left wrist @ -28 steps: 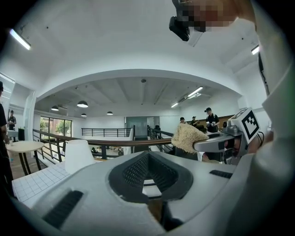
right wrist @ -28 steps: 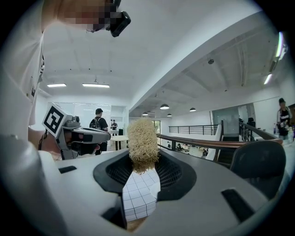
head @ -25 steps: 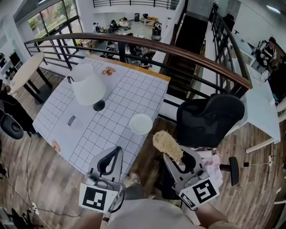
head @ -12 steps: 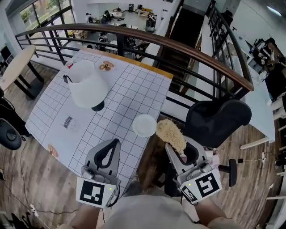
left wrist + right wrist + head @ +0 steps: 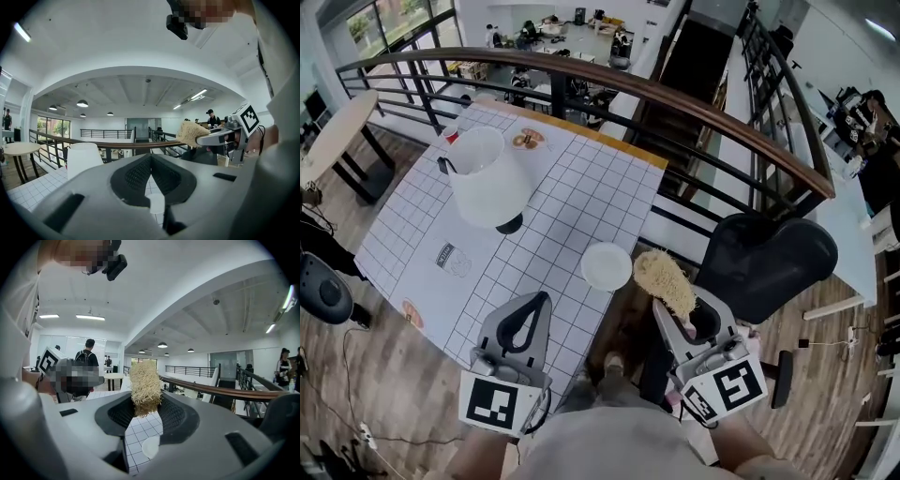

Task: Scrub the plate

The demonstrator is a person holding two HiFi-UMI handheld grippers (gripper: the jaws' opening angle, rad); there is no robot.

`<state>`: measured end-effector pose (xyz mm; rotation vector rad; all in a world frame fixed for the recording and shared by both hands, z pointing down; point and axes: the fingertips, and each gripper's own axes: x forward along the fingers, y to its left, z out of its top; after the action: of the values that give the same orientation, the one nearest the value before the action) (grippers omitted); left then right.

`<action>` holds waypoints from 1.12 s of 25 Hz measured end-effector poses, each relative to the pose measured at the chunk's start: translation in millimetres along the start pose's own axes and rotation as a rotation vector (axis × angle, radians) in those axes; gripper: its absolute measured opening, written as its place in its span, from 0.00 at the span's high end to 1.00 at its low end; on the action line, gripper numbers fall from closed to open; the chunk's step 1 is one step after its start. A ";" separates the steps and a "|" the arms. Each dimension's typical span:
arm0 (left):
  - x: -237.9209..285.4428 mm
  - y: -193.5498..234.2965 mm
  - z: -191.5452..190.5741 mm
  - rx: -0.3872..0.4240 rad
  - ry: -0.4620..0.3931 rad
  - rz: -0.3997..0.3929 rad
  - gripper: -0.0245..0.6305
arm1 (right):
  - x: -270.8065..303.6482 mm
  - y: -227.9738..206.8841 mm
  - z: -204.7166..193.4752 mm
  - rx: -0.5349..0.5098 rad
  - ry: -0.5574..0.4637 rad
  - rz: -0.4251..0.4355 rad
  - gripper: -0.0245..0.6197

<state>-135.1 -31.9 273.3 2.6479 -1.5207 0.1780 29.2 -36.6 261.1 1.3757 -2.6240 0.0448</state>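
The right gripper (image 5: 677, 314) is clamping the fibrous scrubber (image 5: 664, 279) in its jaws. The white plate (image 5: 607, 265) is lying near the worktop (image 5: 441, 225) edge, just ahead and left of the scrubber. The left gripper (image 5: 542, 305) is hanging beside it, jaws together and empty, seemingly a little farther from the plate.

The left gripper (image 5: 546, 298) and the right gripper (image 5: 675, 314) are both moulded in smooth pale grey plastic. Each has two long tapering jaws whose inner faces carry black, finely ribbed pads (image 5: 136, 174), and each has dark rectangular slots sunk into its broad body. At the rear the left one bears a white marker cube (image 5: 499, 405) printed with black square patterns, the right one a matching cube (image 5: 724, 389), and the person wears a light greyish-beige top (image 5: 609, 445).
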 end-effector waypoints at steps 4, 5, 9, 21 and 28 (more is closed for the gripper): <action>4.5 1.0 1.9 0.015 -0.009 0.029 0.94 | 3.3 -9.2 -1.6 0.001 -0.004 0.018 0.75; 6.2 -0.1 2.2 0.020 -0.012 0.032 0.94 | 5.0 -10.5 -3.6 0.002 -0.002 0.027 0.75; 14.9 -11.7 -3.4 0.008 0.012 0.013 0.94 | 11.5 -13.9 -13.7 0.012 0.012 0.054 0.75; 57.6 -11.4 -36.7 -0.019 0.094 -0.017 0.94 | 41.8 -35.9 -42.5 0.017 0.073 0.082 0.75; 104.9 0.8 -82.6 -0.004 0.151 -0.057 0.87 | 82.9 -40.9 -67.2 -0.004 0.101 0.114 0.75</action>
<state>-88.2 -111.3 370.0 2.6047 -1.3965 0.3619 26.2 -120.0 339.1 1.1881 -2.6138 0.1205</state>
